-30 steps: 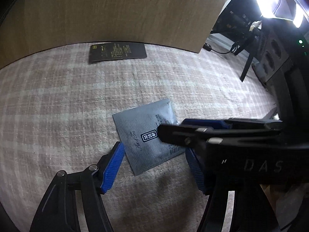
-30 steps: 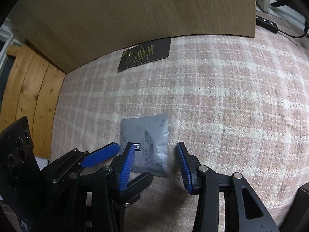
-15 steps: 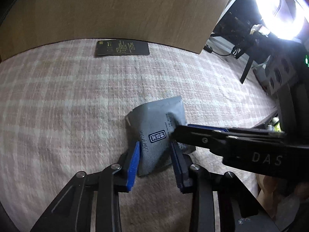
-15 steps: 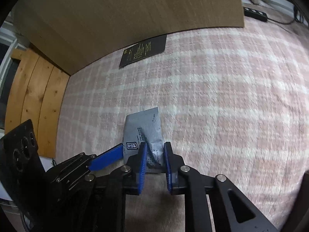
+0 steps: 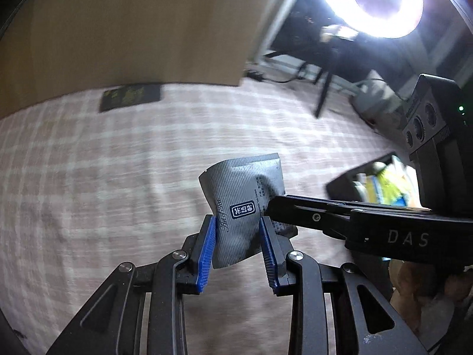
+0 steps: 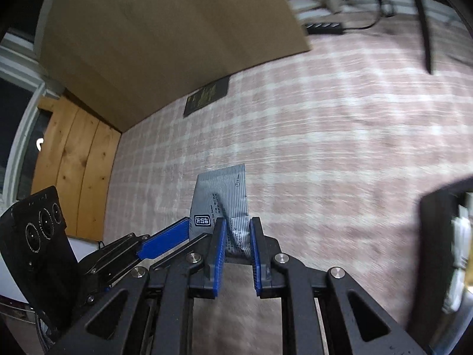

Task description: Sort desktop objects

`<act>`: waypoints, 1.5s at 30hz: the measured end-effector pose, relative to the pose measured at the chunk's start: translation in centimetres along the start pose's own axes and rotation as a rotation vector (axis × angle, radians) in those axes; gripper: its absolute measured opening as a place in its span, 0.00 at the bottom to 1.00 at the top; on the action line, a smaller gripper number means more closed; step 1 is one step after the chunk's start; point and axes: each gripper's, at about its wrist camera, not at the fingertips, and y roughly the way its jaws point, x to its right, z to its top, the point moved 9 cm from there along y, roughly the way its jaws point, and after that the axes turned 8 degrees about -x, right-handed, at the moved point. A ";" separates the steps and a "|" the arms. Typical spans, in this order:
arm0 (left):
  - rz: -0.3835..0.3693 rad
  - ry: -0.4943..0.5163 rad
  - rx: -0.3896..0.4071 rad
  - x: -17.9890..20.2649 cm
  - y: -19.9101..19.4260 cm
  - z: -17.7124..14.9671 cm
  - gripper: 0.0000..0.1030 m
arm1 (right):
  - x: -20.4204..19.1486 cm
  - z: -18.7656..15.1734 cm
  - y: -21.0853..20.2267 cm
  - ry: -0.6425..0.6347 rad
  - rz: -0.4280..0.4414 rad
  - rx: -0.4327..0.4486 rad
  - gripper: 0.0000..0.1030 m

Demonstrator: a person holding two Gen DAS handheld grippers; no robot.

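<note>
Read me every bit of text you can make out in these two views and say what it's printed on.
"DAS": white letters on the right gripper, on its black body.
Script wording along the grey sachet: too slanted to read surely.
Dark blue label on the sachet: white characters, too small to read.
Fine print on the sachet: unreadable.
Yellow print on the black card: blurred.

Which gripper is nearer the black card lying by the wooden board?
Neither clearly. The left gripper and right gripper both clamp the grey sachet, side by side, well short of the black card.
</note>
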 end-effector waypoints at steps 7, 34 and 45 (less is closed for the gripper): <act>-0.057 0.089 -0.005 8.1 0.0 -0.2 0.31 | 4.5 -2.2 -6.2 0.063 -0.033 0.072 0.14; -0.014 0.285 -0.087 14.7 1.3 -4.4 0.39 | 13.1 -9.7 -15.7 0.184 -0.058 0.159 0.23; -0.027 0.608 -0.164 14.7 3.2 -4.1 0.61 | 9.5 -12.4 -9.2 0.253 -0.005 0.119 0.27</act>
